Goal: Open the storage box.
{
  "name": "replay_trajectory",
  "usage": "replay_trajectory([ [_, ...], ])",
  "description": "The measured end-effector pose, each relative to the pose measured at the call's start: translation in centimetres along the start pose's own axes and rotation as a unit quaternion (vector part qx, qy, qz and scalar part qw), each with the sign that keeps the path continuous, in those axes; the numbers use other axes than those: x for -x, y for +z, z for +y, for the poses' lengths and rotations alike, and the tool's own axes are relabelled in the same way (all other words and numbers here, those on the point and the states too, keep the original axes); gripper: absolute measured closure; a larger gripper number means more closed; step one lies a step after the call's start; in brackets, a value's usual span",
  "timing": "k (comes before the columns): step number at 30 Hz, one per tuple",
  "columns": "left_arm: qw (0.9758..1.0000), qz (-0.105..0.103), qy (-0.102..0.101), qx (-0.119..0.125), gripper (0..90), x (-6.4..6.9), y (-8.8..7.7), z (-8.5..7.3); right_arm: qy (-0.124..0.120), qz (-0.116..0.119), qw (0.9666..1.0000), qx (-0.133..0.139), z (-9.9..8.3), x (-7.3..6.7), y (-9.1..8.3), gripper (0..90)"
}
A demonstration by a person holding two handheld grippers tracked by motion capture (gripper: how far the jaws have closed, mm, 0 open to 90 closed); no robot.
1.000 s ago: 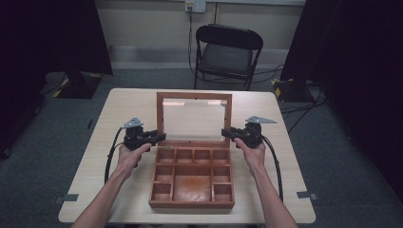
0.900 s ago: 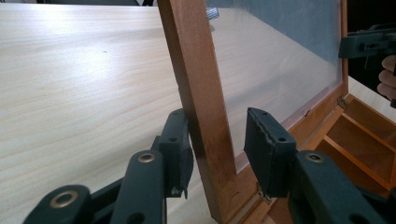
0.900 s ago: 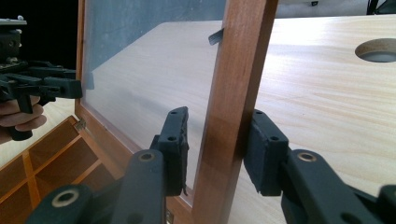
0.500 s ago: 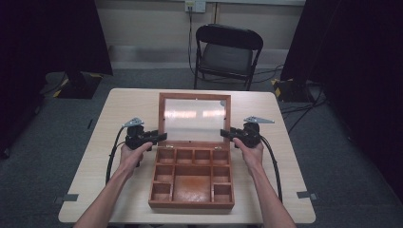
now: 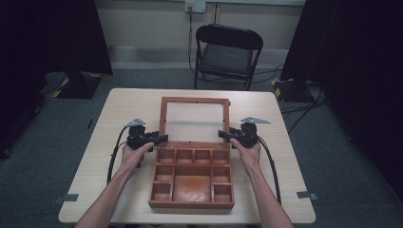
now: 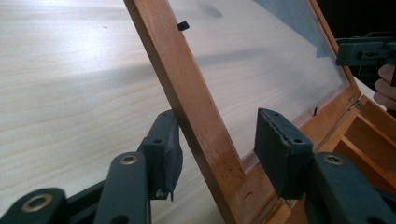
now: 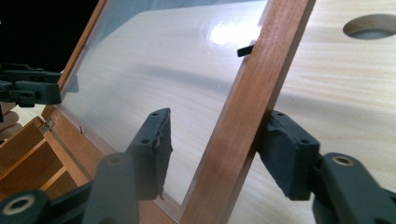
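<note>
Wooden box work is what both hands are busy with: a reddish-brown compartmented wooden box point(image 5: 192, 178) sits at the near middle of the pale wood tabletop point(image 5: 290, 156), its glass-paned, wood-framed lid point(image 5: 194, 121) swung open and leaning back past upright toward the far edge. Nearest the person, the divided tray lies between the two forearms, its long side running left to right. Just beyond it, along the hinge line, the left tongs point(image 6: 212, 149) straddle the lid's left frame rail low down, near the hinge corner; the outer pad point(image 6: 163, 151) lies against the rail while the inner one stands clear over the glass, so the grip has been let go, the jaws having just been opening. The right tongs point(image 7: 215, 147) mirror this on the right rail: outer pad point(image 7: 287, 149) touching the wood, inner pad off it, jaws likewise just been opening, moderately wide. Each rail runs away from its tongs, up and back, so both hands are equally near and a clean retreat looks to be outward, sideways off the frame. Farther off, behind the tabletop, stands a black folding metal chair point(image 5: 228, 54).
</note>
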State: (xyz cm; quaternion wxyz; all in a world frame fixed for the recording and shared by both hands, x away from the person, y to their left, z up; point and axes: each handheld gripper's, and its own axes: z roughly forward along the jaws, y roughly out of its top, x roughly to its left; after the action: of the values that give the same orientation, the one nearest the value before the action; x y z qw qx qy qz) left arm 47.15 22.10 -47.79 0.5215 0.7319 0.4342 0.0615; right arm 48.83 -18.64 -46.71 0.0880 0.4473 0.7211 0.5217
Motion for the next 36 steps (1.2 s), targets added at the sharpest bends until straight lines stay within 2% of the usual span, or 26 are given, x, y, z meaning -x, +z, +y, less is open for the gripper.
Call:
replay_trajectory([
  [8,0.9999,-0.006,-0.011,-0.006,48.1,-0.4,0.2,-0.2,0.003,-0.007,0.9999,-0.011,-0.3,0.1,0.4,38.8],
  [14,0.9997,-0.006,-0.017,-0.014,45.2,-0.6,0.3,-0.4,-0.011,-0.012,0.9994,-0.032,-0.5,0.1,0.5,34.7],
  [19,0.9996,-0.008,-0.021,-0.016,44.1,-0.8,0.3,-0.4,-0.008,-0.016,0.9992,-0.035,-0.6,0.1,0.7,33.7],
  [23,0.9993,-0.014,-0.032,-0.016,43.6,-1.0,0.4,-0.5,0.003,-0.015,0.9992,-0.038,-0.7,0.3,1.0,33.2],
  [25,0.9995,-0.005,-0.027,-0.017,41.3,-0.9,0.5,-0.5,0.008,-0.013,0.9991,-0.039,-0.8,0.4,1.0,32.9],
  [27,0.9997,0.008,-0.010,-0.023,40.5,-0.6,0.5,-0.4,0.015,-0.008,0.9990,-0.042,-0.9,0.5,1.1,31.3],
  [31,0.9995,-0.001,-0.021,-0.025,40.4,-0.9,0.6,-0.6,0.040,0.006,0.9979,-0.050,-1.2,1.0,1.3,30.9],
  [34,0.9995,0.005,-0.015,-0.027,40.6,-0.8,0.6,-0.6,0.054,0.009,0.9969,-0.057,-1.3,1.2,1.4,27.7],
  [36,0.9995,0.006,-0.015,-0.028,40.6,-0.7,0.7,-0.6,0.034,-0.011,0.9976,-0.058,-1.2,1.1,1.3,29.9],
])
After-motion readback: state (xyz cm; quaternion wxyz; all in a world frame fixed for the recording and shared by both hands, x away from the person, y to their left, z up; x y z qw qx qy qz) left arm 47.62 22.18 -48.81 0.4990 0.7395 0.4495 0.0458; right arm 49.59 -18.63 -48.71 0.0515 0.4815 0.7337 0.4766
